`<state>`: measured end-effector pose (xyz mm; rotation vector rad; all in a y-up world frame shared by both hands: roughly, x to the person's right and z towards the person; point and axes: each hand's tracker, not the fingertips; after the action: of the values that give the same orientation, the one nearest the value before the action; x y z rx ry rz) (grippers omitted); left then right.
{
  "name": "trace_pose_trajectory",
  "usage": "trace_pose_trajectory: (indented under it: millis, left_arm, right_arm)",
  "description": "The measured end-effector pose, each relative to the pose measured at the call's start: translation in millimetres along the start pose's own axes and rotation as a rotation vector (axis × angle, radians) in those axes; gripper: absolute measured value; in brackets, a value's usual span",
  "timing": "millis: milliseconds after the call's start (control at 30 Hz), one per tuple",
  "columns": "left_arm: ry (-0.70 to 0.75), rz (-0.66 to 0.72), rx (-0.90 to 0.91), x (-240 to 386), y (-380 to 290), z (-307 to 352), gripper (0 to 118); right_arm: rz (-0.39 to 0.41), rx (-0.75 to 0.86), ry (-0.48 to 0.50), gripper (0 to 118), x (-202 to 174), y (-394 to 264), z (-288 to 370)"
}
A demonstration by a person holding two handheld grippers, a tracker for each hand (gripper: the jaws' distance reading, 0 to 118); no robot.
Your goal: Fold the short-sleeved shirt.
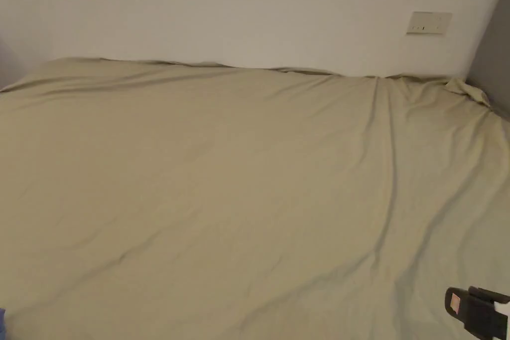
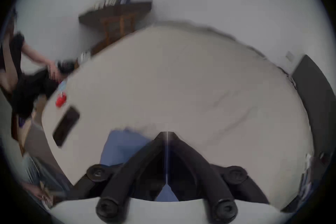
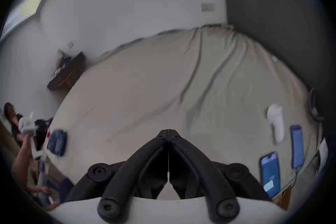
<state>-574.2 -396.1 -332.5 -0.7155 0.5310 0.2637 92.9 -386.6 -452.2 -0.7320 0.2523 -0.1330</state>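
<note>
Bed sheet point(image 1: 239, 181), olive-tan, runs left edge to right edge in the head view, wrinkles fanning on the right side; broad open room across the middle. Far edge butts a white wall point(image 1: 224, 7) carrying one switch plate point(image 1: 429, 22); grey headboard point(image 1: 495, 52) bounds the right.

Shirt point(image 2: 123, 148): blue cloth, at the sheet's near-left edge, just behind and left of the left gripper point(image 2: 166, 134) in its own view; a blue sliver at the head view's bottom-left corner. Blurred, so fold state unclear.

Left gripper view, left side: one red item point(image 2: 61, 100), one dark flat slab point(image 2: 66, 126), one dark wooden shelf point(image 2: 116, 11) on the wall. Left jaws meet tip to tip, nothing visibly between them.

Right gripper point(image 3: 168, 132): jaws together, empty, over bare sheet. Its view adds, at right, two lit phones point(image 3: 270, 173) and one white object point(image 3: 276, 122) near the sheet's edge. Head view catches a black gripper body bottom-right.
</note>
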Motion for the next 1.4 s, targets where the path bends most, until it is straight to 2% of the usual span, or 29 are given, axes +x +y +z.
trace_pose_trajectory:
  millis: [67, 100, 167, 233, 300, 400, 467, 567, 667, 767, 800, 833, 867, 900, 933, 967, 1000, 1033, 1067, 1133, 1167, 1233, 1300, 1400]
  left_arm:
    - [0.023, -0.080, 0.167, 52, 21, 44, 0]
    - [-0.023, -0.082, 0.229, 78, 29, 66, 0]
    - [-0.059, -0.022, 0.359, 100, 37, 60, 0]
    - [-0.146, -0.035, 0.396, 135, 50, 78, 0]
    - [-0.188, -0.046, 0.470, 177, 61, 107, 0]
    - [-0.193, -0.067, 0.578, 219, 67, 141, 0]
    - [-0.217, -0.084, 0.574, 236, 67, 157, 0]
    - [-0.239, -0.077, 0.573, 237, 70, 161, 0]
    - [-0.176, -0.052, 0.585, 248, 63, 171, 0]
    - [-0.266, -0.069, 0.564, 261, 60, 177, 0]
    - [-0.294, -0.105, 0.574, 266, 58, 182, 34]
    - [-0.267, -0.170, 0.594, 272, 57, 184, 98]
    - [-0.187, -0.233, 0.589, 283, 57, 185, 118]
    - [-0.136, -0.262, 0.552, 289, 58, 181, 118]
    - [-0.155, -0.252, 0.624, 286, 68, 206, 118]
    - [-0.169, -0.232, 0.615, 285, 76, 215, 118]
    - [-0.194, -0.212, 0.603, 283, 83, 223, 118]
    - [-0.242, -0.179, 0.587, 283, 91, 228, 118]
    - [-0.267, -0.152, 0.582, 281, 57, 189, 118]
    - [-0.263, -0.157, 0.581, 281, 51, 175, 118]
    - [-0.251, -0.160, 0.573, 282, 50, 170, 118]
    - [-0.248, -0.168, 0.555, 284, 49, 185, 118]
    - [-0.256, -0.159, 0.567, 284, 50, 181, 118]
    - [-0.249, -0.164, 0.559, 281, 51, 189, 118]
  right_arm:
    - [-0.008, 0.139, -0.027, 2, -16, 38, 14]
    - [0.024, 0.224, -0.034, 2, -18, 59, 22]
    - [0.099, 0.360, -0.049, 2, -39, 92, 38]
    - [0.164, 0.439, -0.049, 2, -59, 121, 54]
    - [0.189, 0.513, -0.037, 2, -79, 138, 69]
    - [0.201, 0.555, -0.016, 2, -99, 145, 89]
    - [0.212, 0.575, -0.025, 2, -105, 142, 101]
    - [0.214, 0.591, -0.070, 2, -102, 131, 110]
    - [0.193, 0.567, -0.126, 2, -95, 126, 107]
    - [0.173, 0.554, -0.106, 4, -96, 125, 105]
    - [0.177, 0.559, -0.093, 40, -97, 125, 104]
    - [0.194, 0.572, -0.106, 99, -99, 125, 102]
    - [0.239, 0.572, -0.156, 118, -101, 128, 99]
    - [0.236, 0.524, -0.188, 116, -104, 132, 93]
    - [0.241, 0.582, -0.154, 118, -104, 125, 113]
    - [0.247, 0.585, -0.124, 118, -104, 126, 118]
    - [0.212, 0.561, -0.098, 118, -104, 127, 125]
    - [0.209, 0.565, -0.093, 118, -100, 129, 100]
    - [0.211, 0.553, -0.093, 118, -99, 131, 96]
    - [0.193, 0.515, -0.101, 118, -98, 131, 91]
    - [0.186, 0.500, -0.059, 118, -98, 135, 97]
    - [0.192, 0.509, -0.061, 118, -100, 135, 96]
    - [0.234, 0.531, -0.125, 118, -105, 132, 96]
    - [0.240, 0.526, -0.061, 118, -103, 131, 100]
